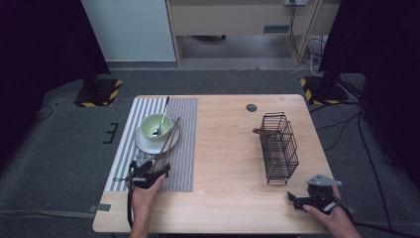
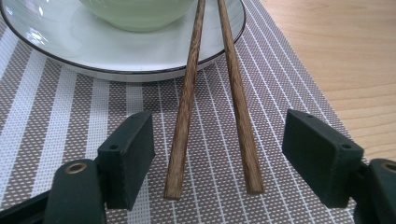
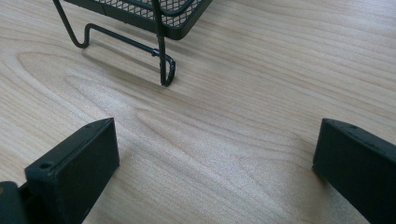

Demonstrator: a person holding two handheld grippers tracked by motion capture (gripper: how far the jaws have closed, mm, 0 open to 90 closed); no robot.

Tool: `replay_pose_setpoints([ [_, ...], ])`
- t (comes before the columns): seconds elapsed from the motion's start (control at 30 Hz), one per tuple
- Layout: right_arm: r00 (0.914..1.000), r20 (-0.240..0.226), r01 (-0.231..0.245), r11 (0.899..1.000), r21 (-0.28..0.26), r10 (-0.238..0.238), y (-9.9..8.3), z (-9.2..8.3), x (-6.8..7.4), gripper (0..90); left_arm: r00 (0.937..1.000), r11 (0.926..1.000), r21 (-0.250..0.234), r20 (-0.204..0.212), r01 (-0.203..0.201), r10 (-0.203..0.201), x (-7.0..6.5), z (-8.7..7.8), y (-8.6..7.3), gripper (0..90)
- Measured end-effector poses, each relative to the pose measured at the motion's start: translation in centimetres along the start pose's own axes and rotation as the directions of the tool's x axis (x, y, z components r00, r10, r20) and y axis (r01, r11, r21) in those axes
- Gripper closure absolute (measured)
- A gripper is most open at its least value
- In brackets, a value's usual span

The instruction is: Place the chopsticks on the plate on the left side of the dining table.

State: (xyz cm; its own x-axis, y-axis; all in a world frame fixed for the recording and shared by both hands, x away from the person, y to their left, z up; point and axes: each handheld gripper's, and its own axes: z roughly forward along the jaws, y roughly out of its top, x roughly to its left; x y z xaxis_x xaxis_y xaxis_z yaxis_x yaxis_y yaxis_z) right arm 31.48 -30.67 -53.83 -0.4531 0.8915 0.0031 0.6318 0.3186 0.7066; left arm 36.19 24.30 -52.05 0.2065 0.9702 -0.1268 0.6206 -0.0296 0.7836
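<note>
While the left gripper [image 2: 217, 149] sits low over the striped placemat [image 1: 183, 163], near the front left corner of the table [image 1: 228, 163], its jaws stand apart with the two wooden chopsticks [image 2: 212, 116] lying loose between them. The pads do not touch the sticks. The near ends of the chopsticks rest on the mat, and the far ends lean up on the rim of the white plate [image 1: 143, 144], beside the green bowl [image 1: 148, 125] with the spoon [image 1: 162, 116] in it.

It looks like the step is either picking the chopsticks up or having just let them go; I cannot tell which. To pick them up, the jaws need to squeeze both sticks together.

The left hand [image 1: 143, 193] points forward and down. The right gripper [image 1: 297, 200] rests near the front right corner, jaws wide with nothing in them, aimed at the foot of the black wire basket [image 1: 278, 148].
</note>
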Motion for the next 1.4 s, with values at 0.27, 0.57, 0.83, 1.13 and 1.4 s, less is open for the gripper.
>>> replay_pose_setpoints([
  [0.27,1.0000,0.000,0.000,1.000,0.000,0.000,0.00,0.00,0.00,0.4,0.9994,0.9998,0.014,-0.031,-0.013,0.014,-0.10,0.34,0.01,29.2],
  [0.57,1.0000,0.000,0.000,1.000,0.000,0.000,0.00,0.00,0.00,0.4,0.9990,0.9998,0.008,-0.041,-0.018,0.018,0.11,0.20,0.06,42.3],
  [0.83,1.0000,0.000,0.000,1.000,0.000,0.000,0.00,0.00,0.00,0.4,0.9983,0.9986,0.027,-0.035,-0.046,0.047,-0.11,0.18,0.16,58.7],
  [1.13,1.0000,0.000,0.000,1.000,0.000,0.000,0.00,0.00,0.00,0.4,0.9980,0.9981,0.032,-0.032,-0.054,0.055,-0.18,0.09,0.12,76.3],
  [1.4,1.0000,-0.001,0.003,1.000,0.001,-0.003,-0.02,-0.02,0.00,0.4,0.9988,0.9991,0.027,-0.035,-0.033,0.034,0.08,0.07,0.07,74.4],
])
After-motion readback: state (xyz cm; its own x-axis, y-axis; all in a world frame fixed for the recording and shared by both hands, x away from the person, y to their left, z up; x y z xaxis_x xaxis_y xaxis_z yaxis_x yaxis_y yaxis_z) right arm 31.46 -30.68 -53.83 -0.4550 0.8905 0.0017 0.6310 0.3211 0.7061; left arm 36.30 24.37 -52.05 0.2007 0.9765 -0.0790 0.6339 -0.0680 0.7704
